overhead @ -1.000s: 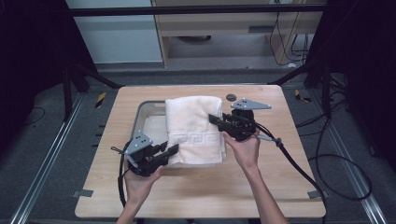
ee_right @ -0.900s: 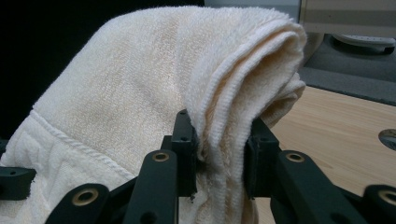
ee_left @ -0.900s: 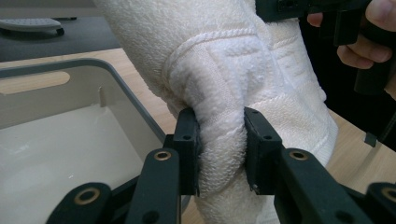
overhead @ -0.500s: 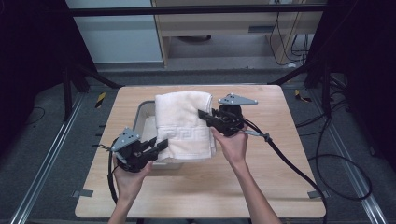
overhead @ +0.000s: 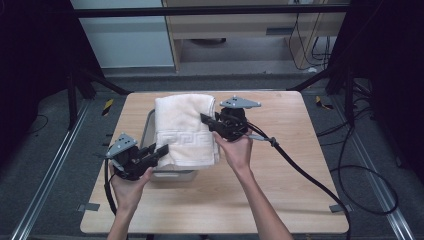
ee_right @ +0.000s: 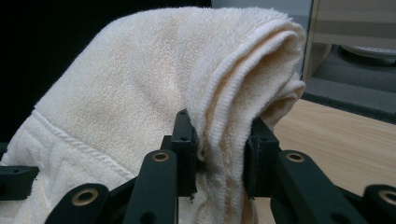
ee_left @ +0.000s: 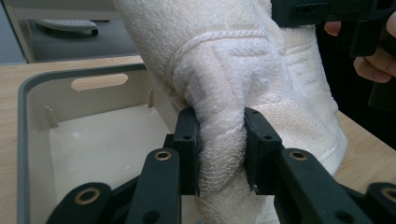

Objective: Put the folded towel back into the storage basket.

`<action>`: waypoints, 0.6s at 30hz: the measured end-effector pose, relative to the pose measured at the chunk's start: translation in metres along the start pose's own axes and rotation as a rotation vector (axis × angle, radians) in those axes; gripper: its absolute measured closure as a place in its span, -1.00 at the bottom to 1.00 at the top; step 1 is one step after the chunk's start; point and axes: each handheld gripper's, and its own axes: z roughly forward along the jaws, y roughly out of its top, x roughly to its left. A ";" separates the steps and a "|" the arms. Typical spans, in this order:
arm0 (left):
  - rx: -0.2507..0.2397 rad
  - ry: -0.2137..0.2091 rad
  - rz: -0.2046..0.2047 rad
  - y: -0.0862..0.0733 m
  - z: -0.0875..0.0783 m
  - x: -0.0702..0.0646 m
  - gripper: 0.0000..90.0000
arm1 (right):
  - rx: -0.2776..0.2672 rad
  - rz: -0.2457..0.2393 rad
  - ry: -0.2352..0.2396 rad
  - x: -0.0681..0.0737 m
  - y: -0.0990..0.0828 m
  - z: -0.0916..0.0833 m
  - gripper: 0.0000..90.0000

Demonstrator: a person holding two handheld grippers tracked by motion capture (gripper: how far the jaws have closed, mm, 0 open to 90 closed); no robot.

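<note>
A folded cream towel (overhead: 182,130) with a key-pattern band hangs in the air over a grey plastic bin (overhead: 150,125) on the wooden table. My left gripper (overhead: 161,149) is shut on the towel's near left edge; its jaws pinch a thick fold of towel (ee_left: 219,140) above the bin's pale inside (ee_left: 107,140). My right gripper (overhead: 206,119) is shut on the towel's right edge higher up, with bunched layers of towel (ee_right: 219,135) between its jaws. The towel covers most of the bin.
The wooden table (overhead: 280,175) has bare surface to the right and front of the bin. A black cable (overhead: 305,170) trails from my right gripper across the table's right side. A low cabinet (overhead: 235,30) and dark frame posts stand beyond the table.
Both grippers have carried the towel leftward and up from lying across the bin. My left hand moved left, my right hand moved toward the table's middle.
</note>
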 end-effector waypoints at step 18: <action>0.005 0.042 -0.008 0.001 -0.004 0.016 0.54 | -0.009 0.015 0.014 0.007 0.000 0.021 0.56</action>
